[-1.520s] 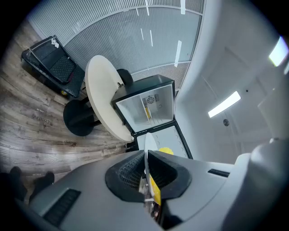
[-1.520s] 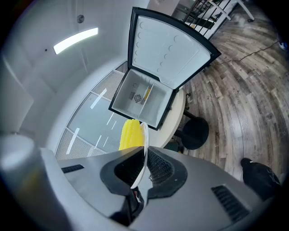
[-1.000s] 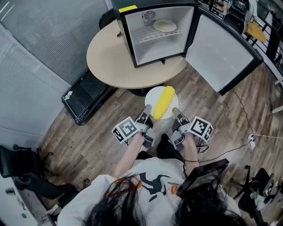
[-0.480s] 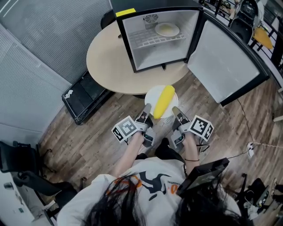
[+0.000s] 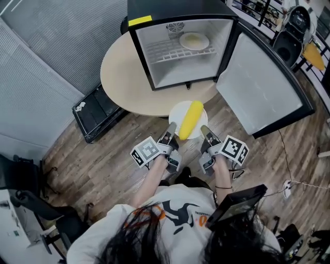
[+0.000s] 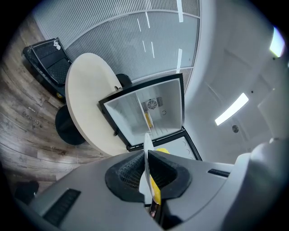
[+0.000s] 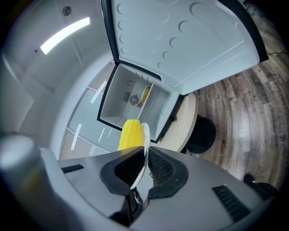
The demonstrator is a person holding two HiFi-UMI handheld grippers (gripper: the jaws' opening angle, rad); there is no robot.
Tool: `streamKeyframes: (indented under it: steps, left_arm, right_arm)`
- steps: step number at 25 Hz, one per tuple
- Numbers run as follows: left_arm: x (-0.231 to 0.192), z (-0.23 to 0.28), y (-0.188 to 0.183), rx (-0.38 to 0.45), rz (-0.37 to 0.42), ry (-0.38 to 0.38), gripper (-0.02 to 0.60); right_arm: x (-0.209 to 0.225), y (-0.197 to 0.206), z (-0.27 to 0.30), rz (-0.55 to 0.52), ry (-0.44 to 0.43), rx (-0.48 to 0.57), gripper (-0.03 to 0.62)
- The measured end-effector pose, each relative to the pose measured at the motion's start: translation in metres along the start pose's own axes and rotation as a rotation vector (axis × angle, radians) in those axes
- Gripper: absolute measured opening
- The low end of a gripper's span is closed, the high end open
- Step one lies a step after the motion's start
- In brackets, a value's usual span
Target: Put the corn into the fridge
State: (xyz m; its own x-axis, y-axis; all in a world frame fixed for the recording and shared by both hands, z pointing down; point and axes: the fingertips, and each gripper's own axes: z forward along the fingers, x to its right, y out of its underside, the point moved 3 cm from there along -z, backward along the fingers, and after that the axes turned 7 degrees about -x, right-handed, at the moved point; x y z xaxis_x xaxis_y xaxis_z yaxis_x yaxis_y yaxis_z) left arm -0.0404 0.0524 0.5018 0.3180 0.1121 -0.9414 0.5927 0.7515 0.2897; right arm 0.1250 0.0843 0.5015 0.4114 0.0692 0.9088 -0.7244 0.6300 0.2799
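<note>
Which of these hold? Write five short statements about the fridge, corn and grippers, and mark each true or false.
1. The fridge has its door open. True.
2. The corn lies on the fridge shelf. False: it lies on a plate held in front of the fridge, outside it.
3. The left gripper and right gripper each clamp the plate's rim. True.
4. The fridge stands on the floor. False: it stands on a round table.
5. The fridge is empty. False: a dish sits on its shelf.
</note>
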Motion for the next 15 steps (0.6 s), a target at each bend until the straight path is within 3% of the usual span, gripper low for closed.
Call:
streamKeyframes:
  steps: [15]
  left_arm:
    - [-0.001, 0.007, -0.014, 0.117, -0.016, -0.060, 0.023]
  right_arm:
    - [-0.001, -0.023, 0.031, -0.017, -0.052, -0.115, 0.023]
